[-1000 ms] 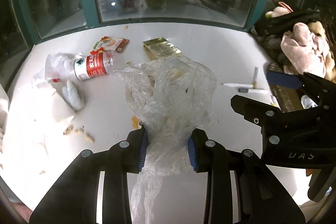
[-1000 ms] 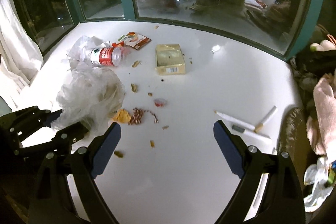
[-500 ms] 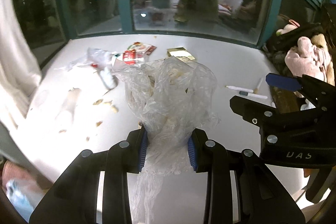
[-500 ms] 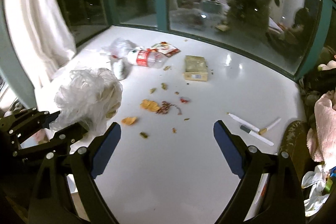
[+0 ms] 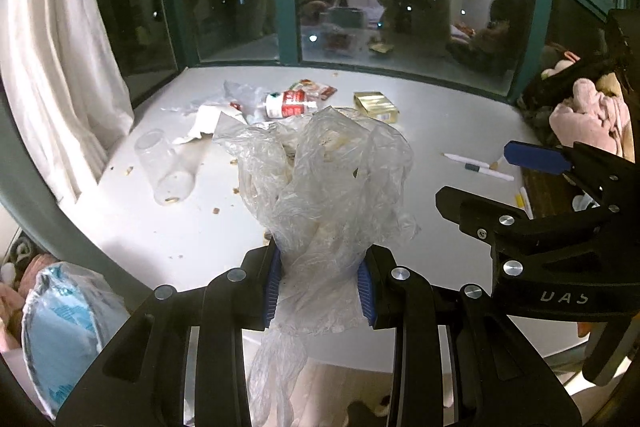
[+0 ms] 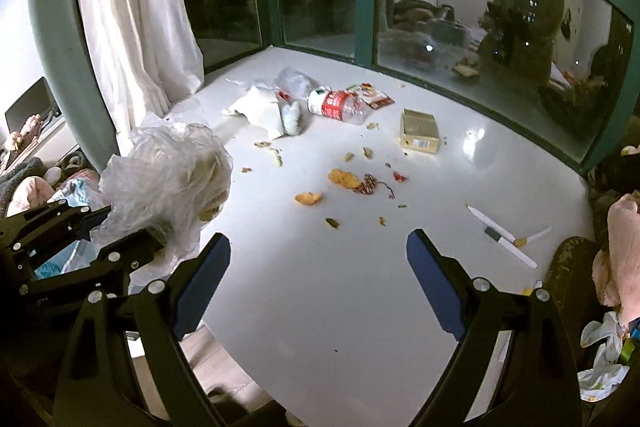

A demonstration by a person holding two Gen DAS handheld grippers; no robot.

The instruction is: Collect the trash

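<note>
both grippers are pulling back from the white table (image 6: 320, 287) since the earlier frame, so its near edge is now showing. the left gripper (image 5: 318, 283) is clamping narrow on the crumpled plastic bag (image 5: 320, 179), held above that edge; the right gripper (image 6: 318, 259) is hanging wide and empty. the loose tail is dangling, so the slippery bag could be slipping out and spilling crumbs. the bottle (image 6: 340, 105) and scraps are waiting by the window.

White sill (image 6: 340, 287) — bottle (image 6: 338, 105), box (image 6: 419, 135), crumbs (image 6: 344, 179).
</note>
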